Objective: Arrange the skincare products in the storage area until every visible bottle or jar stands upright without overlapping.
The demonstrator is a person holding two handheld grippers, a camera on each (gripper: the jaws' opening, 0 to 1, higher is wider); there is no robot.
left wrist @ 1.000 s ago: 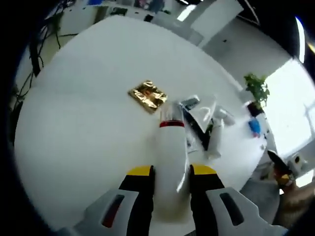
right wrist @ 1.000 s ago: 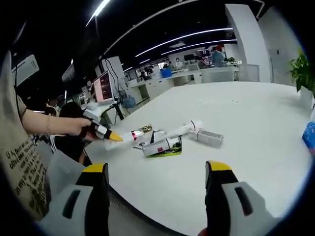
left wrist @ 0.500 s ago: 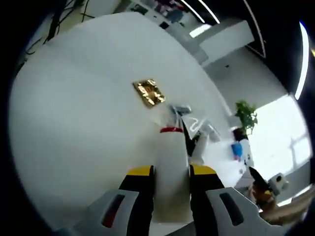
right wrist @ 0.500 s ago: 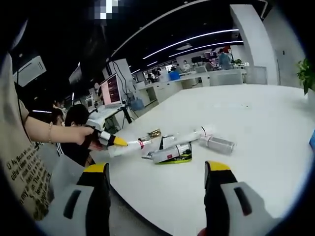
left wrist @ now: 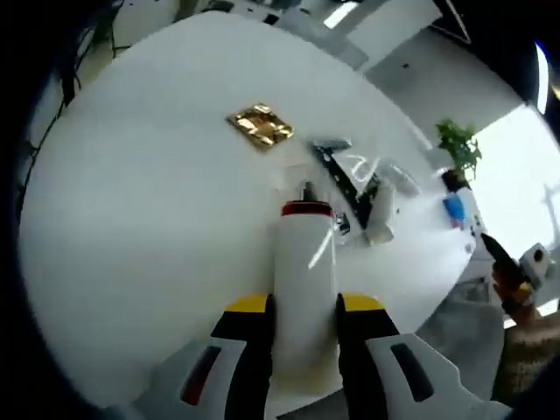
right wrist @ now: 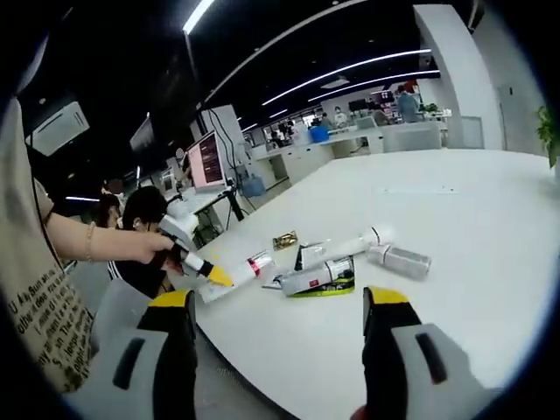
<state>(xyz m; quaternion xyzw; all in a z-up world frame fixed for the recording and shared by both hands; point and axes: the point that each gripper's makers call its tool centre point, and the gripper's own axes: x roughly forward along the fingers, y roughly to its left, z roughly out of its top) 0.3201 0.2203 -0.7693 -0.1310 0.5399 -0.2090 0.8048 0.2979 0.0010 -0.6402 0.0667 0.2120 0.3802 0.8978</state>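
In the left gripper view, the left gripper (left wrist: 303,306) was clenched on a white bottle with a red neck band (left wrist: 304,262), its yellow-tipped jaws pressing both sides. Beyond it, at twelve to one o'clock, other skincare products lay in a loose pile on the white table (left wrist: 131,219), with a gold foil packet (left wrist: 260,126) near eleven o'clock. A potted plant (left wrist: 458,150) stood at two o'clock.

In the right gripper view, the right gripper (right wrist: 278,324) hung released, jaws wide apart. At ten o'clock the left gripper held the white bottle tilted over the table edge. A silver tube (right wrist: 400,258) lay at one o'clock.
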